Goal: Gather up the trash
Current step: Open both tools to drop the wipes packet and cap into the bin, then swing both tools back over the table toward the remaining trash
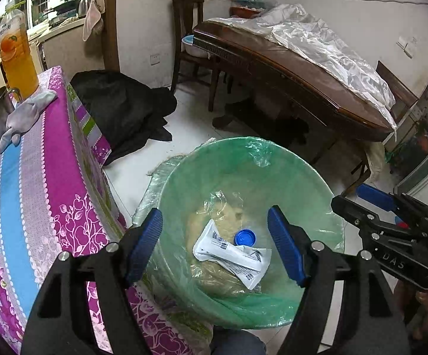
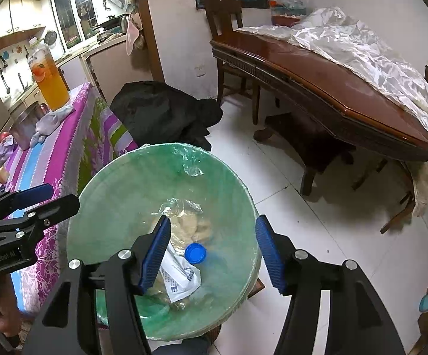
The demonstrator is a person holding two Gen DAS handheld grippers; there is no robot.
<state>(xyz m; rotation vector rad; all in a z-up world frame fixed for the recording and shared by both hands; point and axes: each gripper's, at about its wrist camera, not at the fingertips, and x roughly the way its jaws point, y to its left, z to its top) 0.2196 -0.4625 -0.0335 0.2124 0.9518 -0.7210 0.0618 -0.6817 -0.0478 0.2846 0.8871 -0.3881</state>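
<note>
With my left gripper (image 1: pixel 215 245) and right gripper (image 2: pixel 212 254) both spread and holding nothing above the green-lined bin (image 1: pixel 184 183), the white wrapper (image 1: pixel 231 256) and blue bottle cap (image 1: pixel 245 237) already lie inside on a clear bag of yellowish scraps (image 1: pixel 222 216), so these pieces look collected.

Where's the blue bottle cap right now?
The blue bottle cap lies at the bottom of the green-lined trash bin, touching the crumpled white wrapper. In both wrist views it shows between the open fingers.
</note>
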